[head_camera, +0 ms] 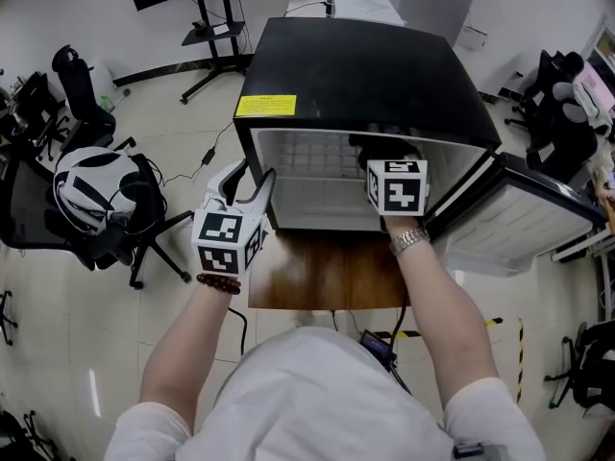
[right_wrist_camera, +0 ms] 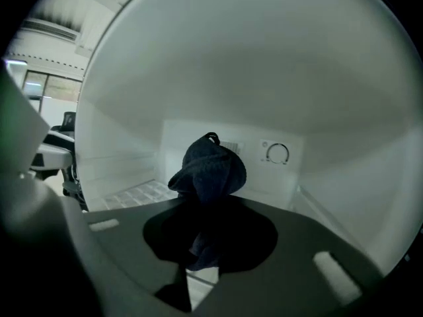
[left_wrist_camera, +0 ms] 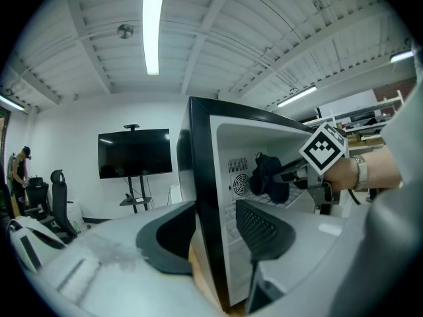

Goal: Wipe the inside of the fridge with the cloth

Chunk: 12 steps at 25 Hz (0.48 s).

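Observation:
A black mini fridge (head_camera: 356, 75) stands on a wooden table (head_camera: 327, 272) with its door (head_camera: 524, 219) swung open to the right. My right gripper (head_camera: 384, 157) reaches into the white interior and is shut on a bunched dark blue cloth (right_wrist_camera: 210, 167). The cloth hangs in the air in front of the back wall, touching no surface that I can see. From the left gripper view the cloth (left_wrist_camera: 268, 177) shows inside the cavity. My left gripper (head_camera: 252, 176) straddles the front edge of the fridge's left wall (left_wrist_camera: 205, 197), one jaw outside and one inside, closed on that wall.
A wire shelf (head_camera: 307, 157) lies low inside the fridge, and a thermostat dial (right_wrist_camera: 277, 153) sits on the back wall. An office chair with a white helmet (head_camera: 91, 185) stands on the floor at left. A TV stand (head_camera: 216, 27) is behind, and more chairs (head_camera: 557, 113) at right.

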Tool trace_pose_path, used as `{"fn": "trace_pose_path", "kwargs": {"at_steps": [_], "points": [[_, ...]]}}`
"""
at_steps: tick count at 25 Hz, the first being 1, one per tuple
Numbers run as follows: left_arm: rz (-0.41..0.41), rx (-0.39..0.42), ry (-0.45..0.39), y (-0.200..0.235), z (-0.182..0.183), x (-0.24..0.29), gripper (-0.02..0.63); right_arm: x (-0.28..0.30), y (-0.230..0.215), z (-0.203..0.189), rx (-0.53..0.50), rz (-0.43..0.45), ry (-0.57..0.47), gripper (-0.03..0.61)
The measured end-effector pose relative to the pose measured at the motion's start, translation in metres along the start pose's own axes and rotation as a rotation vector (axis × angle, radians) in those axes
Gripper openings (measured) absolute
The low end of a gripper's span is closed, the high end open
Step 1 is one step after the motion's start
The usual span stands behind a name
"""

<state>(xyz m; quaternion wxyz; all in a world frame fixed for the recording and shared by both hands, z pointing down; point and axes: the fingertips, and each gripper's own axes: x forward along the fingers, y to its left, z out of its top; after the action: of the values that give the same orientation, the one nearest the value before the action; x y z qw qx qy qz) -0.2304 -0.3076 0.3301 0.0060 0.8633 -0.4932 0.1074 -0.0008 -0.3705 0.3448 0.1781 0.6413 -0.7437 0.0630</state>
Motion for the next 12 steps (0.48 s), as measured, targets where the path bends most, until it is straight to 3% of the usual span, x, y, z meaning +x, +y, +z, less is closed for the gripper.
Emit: {"fn": "trace_pose_path", "kwargs": {"at_steps": [12], "points": [[-0.016, 0.009, -0.003, -0.001, 0.001, -0.001, 0.187, -0.003, 0.147, 0.012, -0.013, 0.266, -0.035, 0.071]]}}
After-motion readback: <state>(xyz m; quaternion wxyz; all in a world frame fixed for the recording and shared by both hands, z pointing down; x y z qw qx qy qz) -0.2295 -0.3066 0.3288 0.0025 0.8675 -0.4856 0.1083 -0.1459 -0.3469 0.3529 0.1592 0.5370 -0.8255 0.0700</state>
